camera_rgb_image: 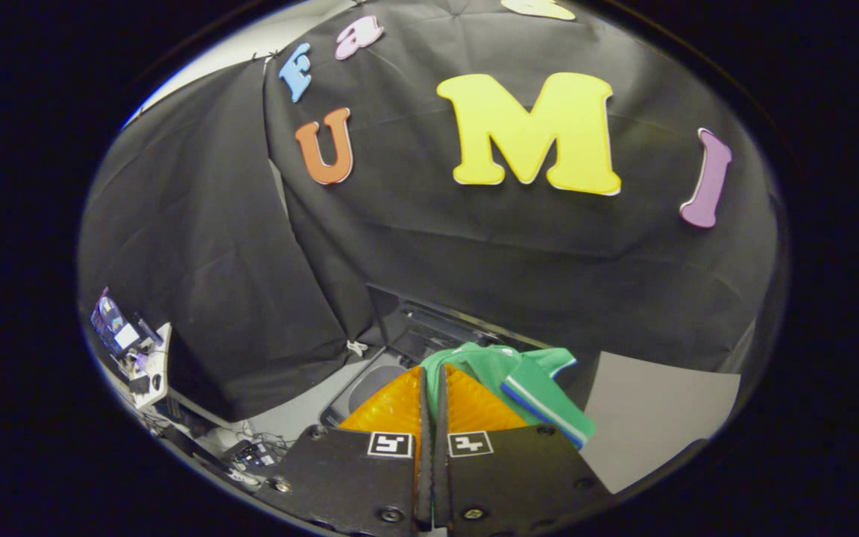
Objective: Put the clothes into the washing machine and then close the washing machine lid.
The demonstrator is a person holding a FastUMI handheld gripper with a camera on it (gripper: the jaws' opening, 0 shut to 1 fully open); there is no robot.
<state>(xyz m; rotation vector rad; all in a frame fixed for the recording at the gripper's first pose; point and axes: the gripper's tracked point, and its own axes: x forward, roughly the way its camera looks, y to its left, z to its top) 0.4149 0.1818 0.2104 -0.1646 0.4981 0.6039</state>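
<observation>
The claw (435, 377) is seen nearly closed, its two fingers drawn together with only a thin slit between them, and a fold of the green shirt (526, 380) is pinched in that slit. Most of the shirt is bunched just ahead of the fingers and spills to their right, where a sleeve cuff with white and blue stripes (549, 410) hangs loose. Beyond and slightly left of the fingers the washing machine (370, 384) is made out: a dark rounded opening low down, with its raised lid (429, 328) standing farther back against the black cloth. A pale floor patch (661, 410) lies to the right; a cluttered table (135, 350) is far off to the left. How much cloth is actually gripped cannot be told, since the fingers hide the pinch point. Judged risks: the hold may be only on a thin edge, so the shirt could slip free short of the opening; the loose sleeve could drape over the rim and be trapped when the lid is lowered; the open lid could be struck on the way in.
</observation>
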